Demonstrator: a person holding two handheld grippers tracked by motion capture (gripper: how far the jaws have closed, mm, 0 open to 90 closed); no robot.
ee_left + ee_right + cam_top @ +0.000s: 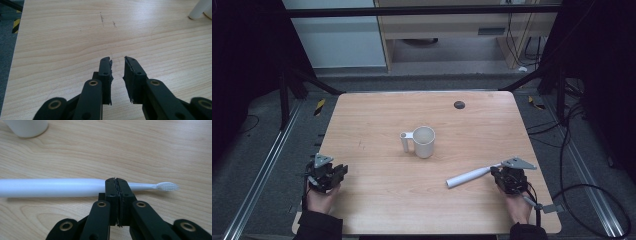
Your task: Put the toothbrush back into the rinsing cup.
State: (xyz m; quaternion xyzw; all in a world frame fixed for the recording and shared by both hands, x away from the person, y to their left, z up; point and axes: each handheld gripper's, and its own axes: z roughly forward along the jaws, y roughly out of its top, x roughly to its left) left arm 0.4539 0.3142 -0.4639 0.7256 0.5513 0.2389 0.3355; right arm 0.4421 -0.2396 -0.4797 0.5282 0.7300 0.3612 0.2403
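Okay, left to right. Left gripper (343,171) sits at the near-left edge of the worktop (377,115), held in a hand; matte black jaws drawn in to a narrow gap, nothing between them, worn ragged rubber pads (130,75) over bare wood. Worktop is pale wood-grain laminate with rounded corners and a few dark scuff marks (102,18). Near the middle stands a white mug (424,141), smooth and cylindrical, upright, with its looped handle toward the left. Farther back sits a small dark round disc (459,104). Right of the mug, well apart from it, lies a white electric toothbrush (468,176): smooth matte tubular handle, thin neck, small bristle head (167,186). Right gripper (497,172) is clamped on the toothbrush neck, jaws pressed together around it, toothbrush roughly level at the worktop surface.
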